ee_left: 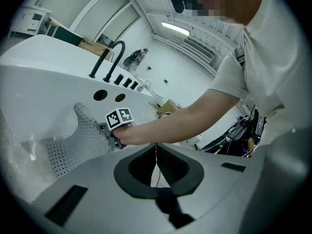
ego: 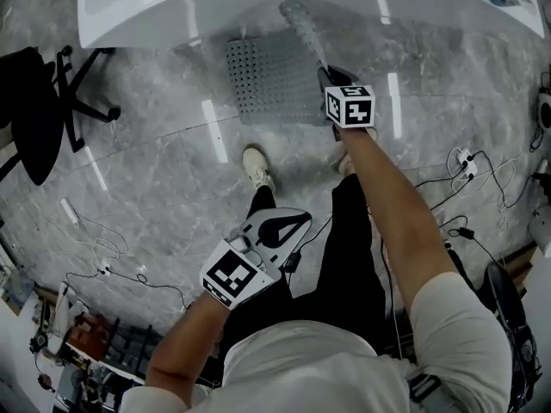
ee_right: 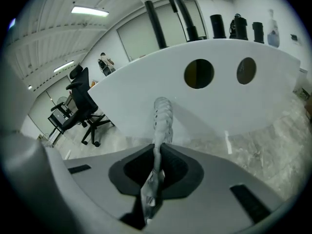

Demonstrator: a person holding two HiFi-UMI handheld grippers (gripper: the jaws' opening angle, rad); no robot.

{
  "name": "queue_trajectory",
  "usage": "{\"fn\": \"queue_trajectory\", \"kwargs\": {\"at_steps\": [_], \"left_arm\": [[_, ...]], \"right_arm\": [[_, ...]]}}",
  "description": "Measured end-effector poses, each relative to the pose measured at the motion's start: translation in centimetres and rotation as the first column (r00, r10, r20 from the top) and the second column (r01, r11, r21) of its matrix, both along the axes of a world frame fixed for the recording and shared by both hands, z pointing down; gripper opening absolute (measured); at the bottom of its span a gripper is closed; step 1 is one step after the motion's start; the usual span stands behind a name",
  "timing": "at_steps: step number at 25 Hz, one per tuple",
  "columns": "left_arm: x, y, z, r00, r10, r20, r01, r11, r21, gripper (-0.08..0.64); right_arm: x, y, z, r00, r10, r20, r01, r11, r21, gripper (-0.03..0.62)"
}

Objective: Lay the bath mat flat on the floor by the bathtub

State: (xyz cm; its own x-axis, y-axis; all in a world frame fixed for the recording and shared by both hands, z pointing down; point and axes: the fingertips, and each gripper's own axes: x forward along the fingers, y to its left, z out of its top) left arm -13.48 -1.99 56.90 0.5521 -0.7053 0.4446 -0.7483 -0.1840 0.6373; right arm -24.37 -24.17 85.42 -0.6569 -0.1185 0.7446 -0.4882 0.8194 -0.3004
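Note:
The bath mat (ego: 274, 80) is grey and perforated, and lies mostly flat on the marble floor against the white bathtub (ego: 215, 3). Its right edge is lifted off the floor, with my right gripper (ego: 330, 77) shut on it. In the right gripper view the mat's edge (ee_right: 160, 118) runs upward from between the jaws of the right gripper (ee_right: 157, 155). My left gripper (ego: 297, 222) hangs back over the person's legs, shut and holding nothing. From the left gripper (ee_left: 156, 152), the mat (ee_left: 73, 145) and the right gripper's marker cube (ee_left: 119, 118) show ahead beside the tub.
A black office chair (ego: 39, 110) stands at the left. Cables and a power strip (ego: 465, 162) trail over the floor at the right. The person's shoe (ego: 256, 169) is just short of the mat. A black faucet (ee_right: 178, 9) rises on the tub's rim. Clutter (ego: 77, 334) sits at the lower left.

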Motion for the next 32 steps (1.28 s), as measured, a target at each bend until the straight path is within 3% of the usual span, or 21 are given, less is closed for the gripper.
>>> {"fn": "queue_trajectory", "kwargs": {"at_steps": [9,18,26,32], "left_arm": [[5.5,-6.8,3.7,0.992,0.125,0.003,-0.125,0.991,-0.043,0.018],[8.4,-14.6,7.1,0.989,0.147,0.034,-0.143,0.985,-0.096,0.018],[13.0,-21.2,9.5,0.981,0.193,0.025,-0.190,0.978,-0.084,0.018],[15.3,-23.6,11.4,0.979,0.205,0.002,-0.203,0.971,-0.124,0.018]], "right_arm": [[10.0,-11.2,6.1,0.995,0.073,-0.066,-0.071,0.997,0.036,0.049],[18.2,-21.6,10.2,0.986,0.137,-0.099,-0.133,0.990,0.044,0.055],[24.5,-27.1,14.6,0.975,0.166,-0.147,-0.163,0.986,0.028,0.066],[28.7,-31.6,17.2,0.961,0.184,-0.209,-0.177,0.983,0.052,0.082]]}}
